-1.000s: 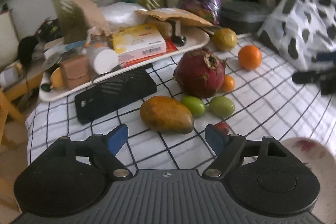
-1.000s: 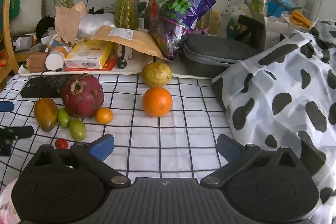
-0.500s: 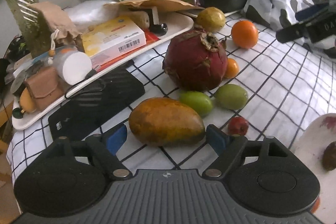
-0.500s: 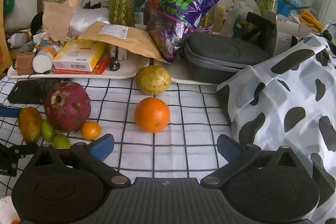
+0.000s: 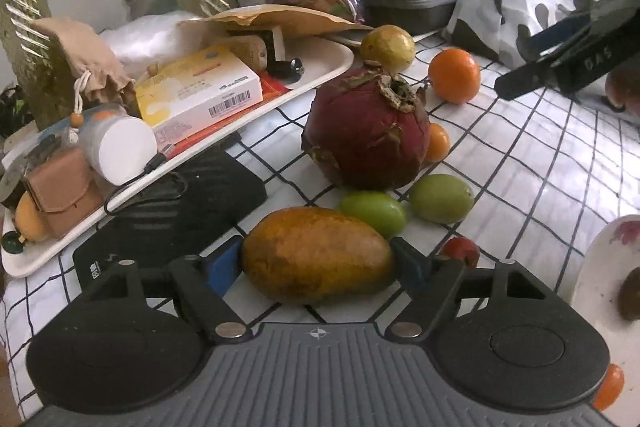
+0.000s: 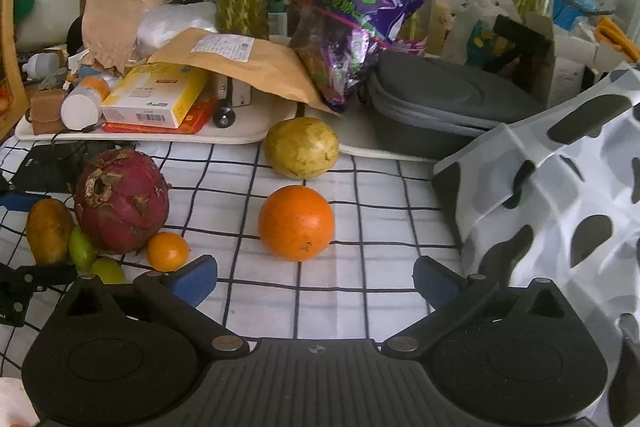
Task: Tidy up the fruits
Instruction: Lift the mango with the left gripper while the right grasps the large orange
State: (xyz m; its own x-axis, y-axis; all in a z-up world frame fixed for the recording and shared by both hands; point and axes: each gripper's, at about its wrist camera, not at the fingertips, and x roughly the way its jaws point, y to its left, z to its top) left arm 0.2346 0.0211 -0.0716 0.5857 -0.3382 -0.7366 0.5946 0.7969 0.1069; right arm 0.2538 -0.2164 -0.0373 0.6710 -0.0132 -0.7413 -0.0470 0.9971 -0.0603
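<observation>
Left gripper (image 5: 318, 263): we note a dark grey ribbed housing across the bottom of its own view, with a small white cross-in-circle mark at top centre. Two round black domed caps flank it. Black angular linkage arms run forward, each pinned by a silver round screw (image 5: 229, 329). Finger pads (image 5: 221, 265) are blue.

Right gripper (image 6: 316, 277): we see the same build, with ribbed grey body, black domes, triangular cut-outs in the arms, silver pivot screws and blue pads (image 6: 194, 277). In the left view its black side carries pale lettering, partly readable as "DAS"; a fingertip of the person's hand (image 5: 622, 89) shows beside it.
</observation>
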